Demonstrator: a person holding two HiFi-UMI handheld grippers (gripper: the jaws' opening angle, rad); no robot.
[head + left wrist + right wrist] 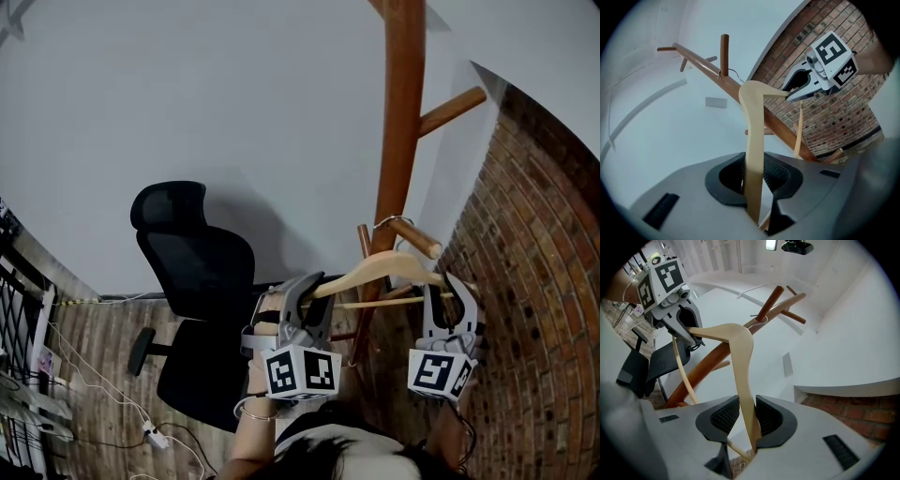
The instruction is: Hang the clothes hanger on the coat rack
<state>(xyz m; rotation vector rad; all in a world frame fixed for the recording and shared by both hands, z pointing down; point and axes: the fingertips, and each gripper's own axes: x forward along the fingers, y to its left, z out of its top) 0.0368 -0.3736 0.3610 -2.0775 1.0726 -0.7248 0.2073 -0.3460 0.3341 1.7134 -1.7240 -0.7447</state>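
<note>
A pale wooden clothes hanger [384, 267] hangs level in front of the brown wooden coat rack [403, 112]. Its thin metal hook [387, 221] loops over a short peg [414, 238] close to the pole. My left gripper [309, 292] is shut on the hanger's left arm, my right gripper [450, 292] on its right arm. In the left gripper view the hanger [752, 122] runs up from between my jaws [754, 183] toward the right gripper [797, 93]. In the right gripper view the hanger [738, 348] rises from my jaws [743, 420] toward the left gripper [691, 336].
A black office chair [192, 262] stands left of the rack against the white wall. A brick wall [534, 281] closes the right side. A higher peg [455, 108] sticks out to the right. Cables [112, 403] and a wire shelf [19, 309] lie at far left.
</note>
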